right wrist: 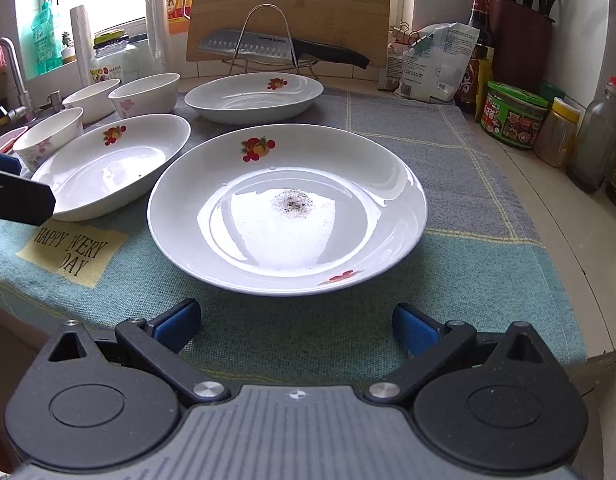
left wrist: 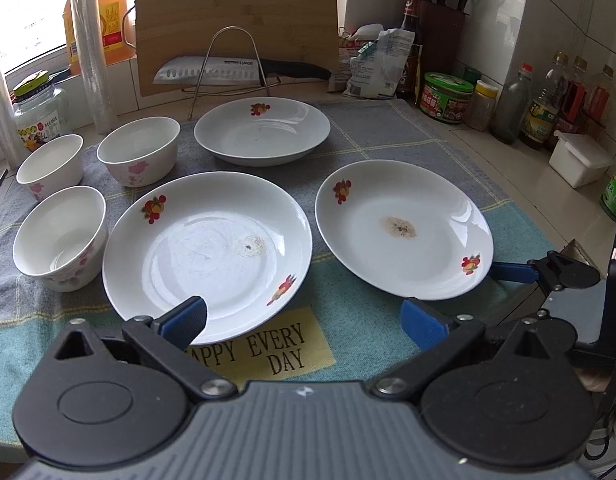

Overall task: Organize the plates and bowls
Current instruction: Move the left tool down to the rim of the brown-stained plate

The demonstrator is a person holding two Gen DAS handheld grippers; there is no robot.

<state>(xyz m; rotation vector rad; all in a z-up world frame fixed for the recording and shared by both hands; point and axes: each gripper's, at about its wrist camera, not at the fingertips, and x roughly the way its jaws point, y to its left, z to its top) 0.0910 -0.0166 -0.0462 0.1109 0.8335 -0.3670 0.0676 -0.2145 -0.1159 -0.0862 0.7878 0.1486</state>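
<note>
While tools gape | glossy round plates (left wrist: pixel 207 248) | woven cloth (left wrist: pixel 360 312)

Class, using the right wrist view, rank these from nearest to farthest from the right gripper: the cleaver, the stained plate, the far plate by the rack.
1. Stained plate, directly ahead of the right gripper.
2. Far plate, behind it, slightly left.
3. Cleaver, on the rack at the back.

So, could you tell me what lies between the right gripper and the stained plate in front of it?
Only bare teal cloth. In the right wrist view, the open right gripper faces the stained plate, with nothing on the strip between them.
</note>
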